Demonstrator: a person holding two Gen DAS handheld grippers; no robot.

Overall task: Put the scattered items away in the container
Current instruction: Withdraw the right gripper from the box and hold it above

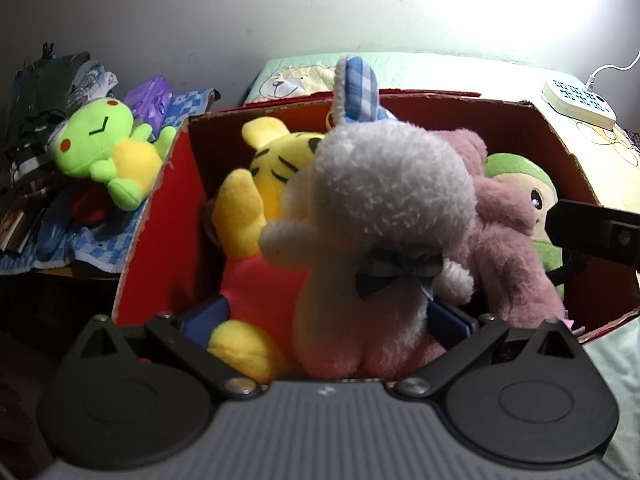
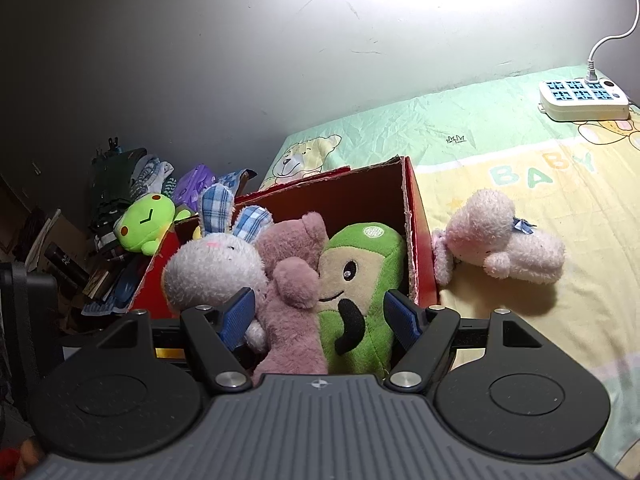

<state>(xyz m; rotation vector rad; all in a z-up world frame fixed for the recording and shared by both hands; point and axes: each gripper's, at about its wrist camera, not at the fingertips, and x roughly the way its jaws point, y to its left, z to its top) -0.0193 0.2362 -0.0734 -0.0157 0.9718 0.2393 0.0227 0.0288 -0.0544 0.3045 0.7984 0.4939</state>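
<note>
Inside the red box (image 1: 160,216), the white bunny (image 1: 380,216) stands between the left gripper (image 1: 324,320)'s blue fingers (image 1: 448,316); whether they clamp it I cannot tell. Right gripper (image 2: 320,316) fingers stand apart over the box. At three o'clock, a pink plush (image 2: 504,240) lies on the bed (image 2: 520,168).

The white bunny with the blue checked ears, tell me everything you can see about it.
The white bunny is a fluffy plush with blue-and-white checked ear linings, a dark checked bow at its neck and a faint pink nose. It stands upright in the red cardboard box, between the yellow tiger toy and the mauve teddy, pressed against both. Its lower body sits between the blue pads of the left hand-held gripper; whether they press on it cannot be told.
</note>
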